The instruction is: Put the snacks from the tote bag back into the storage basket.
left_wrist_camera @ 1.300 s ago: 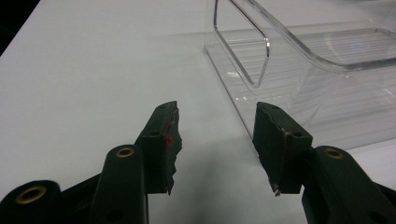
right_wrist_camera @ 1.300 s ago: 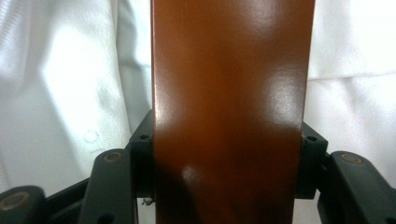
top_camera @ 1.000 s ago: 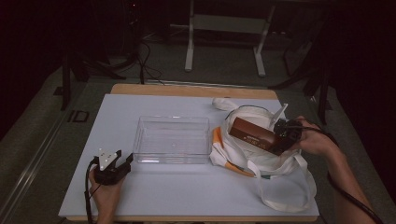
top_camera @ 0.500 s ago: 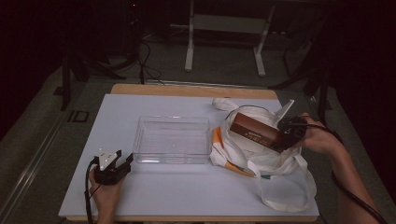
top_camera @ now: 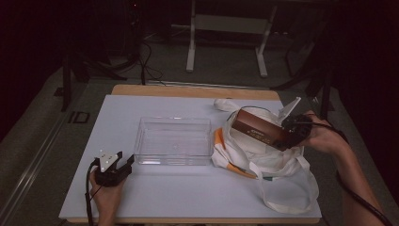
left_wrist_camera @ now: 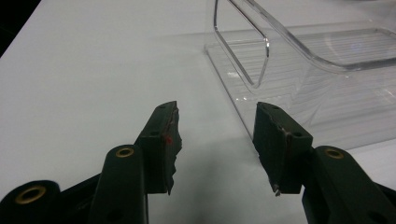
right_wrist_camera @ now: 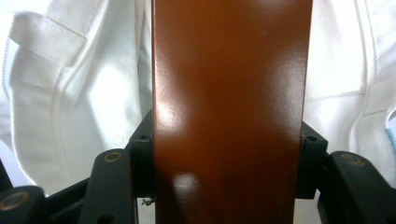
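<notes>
A long brown box (top_camera: 258, 129) hangs above a white cloth bag (top_camera: 263, 160) at the right of the table, and my right gripper (top_camera: 288, 134) is shut on its near end. In the right gripper view the brown box (right_wrist_camera: 229, 102) stands between both jaws, which press its sides, with the white bag (right_wrist_camera: 70, 93) behind it. My left gripper (top_camera: 123, 164) rests on the white table at the front left, open, with nothing between its fingers. Its jaws (left_wrist_camera: 217, 140) point at the near corner of a clear plastic tray (left_wrist_camera: 308, 70).
The clear tray (top_camera: 173, 140) sits mid-table, left of the bag. The bag has an orange trim and long loose handles (top_camera: 287, 197) lying toward the front right edge. Dark floor and a metal stand lie beyond the far edge.
My right gripper has lifted the brown box a little higher out of the bag. The left gripper has stayed where it was.
</notes>
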The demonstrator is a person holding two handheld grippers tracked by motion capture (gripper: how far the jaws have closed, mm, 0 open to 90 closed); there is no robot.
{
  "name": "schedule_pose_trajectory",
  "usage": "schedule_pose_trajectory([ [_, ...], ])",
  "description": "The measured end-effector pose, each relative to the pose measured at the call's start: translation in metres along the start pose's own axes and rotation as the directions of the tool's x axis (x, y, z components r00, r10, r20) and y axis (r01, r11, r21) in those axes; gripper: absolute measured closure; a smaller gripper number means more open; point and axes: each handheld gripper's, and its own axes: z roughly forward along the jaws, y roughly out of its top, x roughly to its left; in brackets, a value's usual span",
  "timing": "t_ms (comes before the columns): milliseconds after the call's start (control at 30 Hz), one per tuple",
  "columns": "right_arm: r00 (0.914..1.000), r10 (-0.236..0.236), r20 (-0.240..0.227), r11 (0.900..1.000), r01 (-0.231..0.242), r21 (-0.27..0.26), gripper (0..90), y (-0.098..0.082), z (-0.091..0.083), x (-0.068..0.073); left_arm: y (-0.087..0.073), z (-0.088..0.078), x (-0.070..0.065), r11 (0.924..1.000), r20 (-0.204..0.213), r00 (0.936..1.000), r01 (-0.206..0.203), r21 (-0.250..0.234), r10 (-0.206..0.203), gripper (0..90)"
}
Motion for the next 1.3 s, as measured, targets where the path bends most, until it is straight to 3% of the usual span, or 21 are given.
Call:
schedule_pose_trajectory([
  [533, 0.999, -0.043, 0.01, 0.998, 0.043, -0.036, 42.8, 0.013, -0.015, 0.006, 0.0, 0.0, 0.0, 1.0, 0.0, 1.0, -0.001, 0.0, 0.001, 51.0],
  [967, 0.9974, -0.071, 0.012, 0.996, 0.072, -0.055, 42.8, 0.024, -0.019, 0.01, 0.0, 0.0, 0.0, 1.0, 0.0, 1.0, -0.001, -0.001, 0.001, 51.0],
  [1300, 0.995, -0.1, 0.002, 0.994, 0.1, -0.041, 42.8, 0.039, -0.015, 0.015, 0.0, 0.0, 0.0, 1.0, 0.001, 1.0, -0.002, -0.001, 0.002, 51.0],
])
